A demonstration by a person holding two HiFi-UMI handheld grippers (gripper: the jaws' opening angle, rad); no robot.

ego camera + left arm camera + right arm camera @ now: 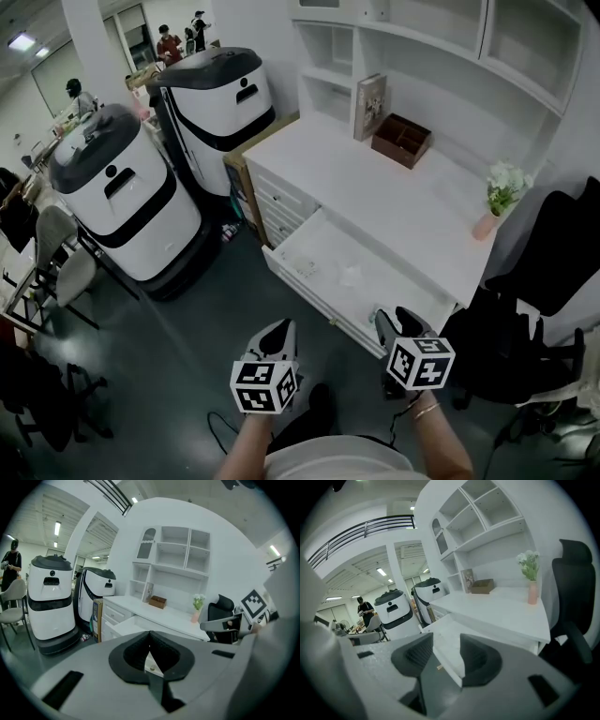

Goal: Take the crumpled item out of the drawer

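Observation:
A white drawer (pixel 317 302) stands pulled out from the white desk (pixel 412 211). A pale crumpled item (pixel 352 276) lies on its floor, and a smaller scrap sits nearer its left end. My left gripper (pixel 279 330) hovers over the dark floor just in front of the drawer. In the left gripper view the gripper (pixel 150 633) has its black tips touching and nothing between them. My right gripper (pixel 386 324) is at the drawer's right front corner. In the right gripper view the gripper (pixel 446 639) is open and empty, with the drawer (pixel 449 620) seen through the gap.
Two white-and-black machines (pixel 122 202) (pixel 220 103) stand left of the desk, with a cardboard box (pixel 239 183) against its side. On the desk are a book (pixel 367 106), a brown box (pixel 401 139) and a pink vase (pixel 486 225). A black office chair (pixel 544 272) is at the right.

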